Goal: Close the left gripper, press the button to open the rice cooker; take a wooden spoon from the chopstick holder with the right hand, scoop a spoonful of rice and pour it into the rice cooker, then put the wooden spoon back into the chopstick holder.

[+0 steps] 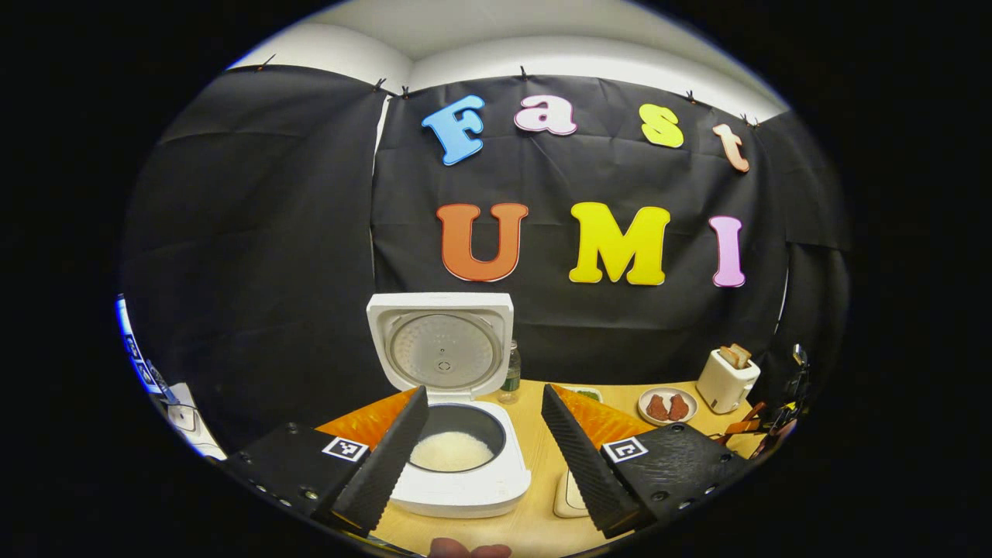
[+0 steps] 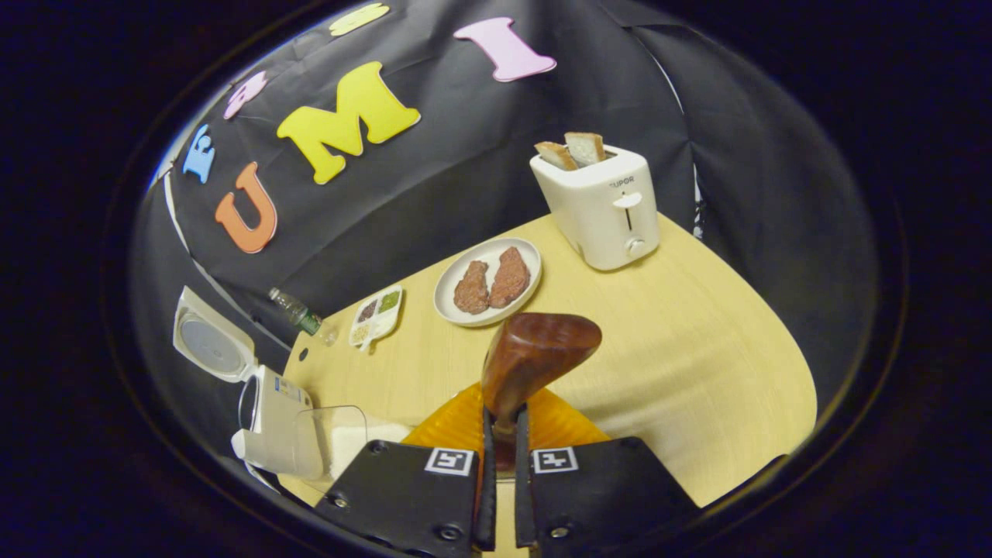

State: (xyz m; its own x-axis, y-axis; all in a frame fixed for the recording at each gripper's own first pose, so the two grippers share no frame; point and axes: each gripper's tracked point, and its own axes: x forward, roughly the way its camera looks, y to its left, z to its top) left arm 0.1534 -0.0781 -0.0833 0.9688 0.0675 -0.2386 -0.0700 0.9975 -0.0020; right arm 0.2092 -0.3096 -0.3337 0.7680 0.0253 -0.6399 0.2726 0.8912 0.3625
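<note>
Directly ahead, rice cooker (image 1: pixel 457 457) stands lid-up, white rice (image 1: pixel 450 450) inside. Left gripper (image 1: pixel 484 446) jaws wide, empty. Right gripper (image 2: pixel 500 457) clamps wooden spoon (image 2: pixel 535 356); plate (image 2: pixel 487 282) and toaster (image 2: pixel 604 205) beyond.

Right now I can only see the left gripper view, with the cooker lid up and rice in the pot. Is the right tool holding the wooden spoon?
Observer: Yes. The right tool is shut on the wooden spoon, with both fingers clamped on its handle.
Operator: Where is the spoon's bowl?
Observer: It sticks out forward above the table, towards the plate that holds two brown food pieces. It is not over the rice cooker, which sits off to the side.
Operator: Any rice on the spoon?
Observer: None on the brown face I can see. Its other face is hidden.
</note>
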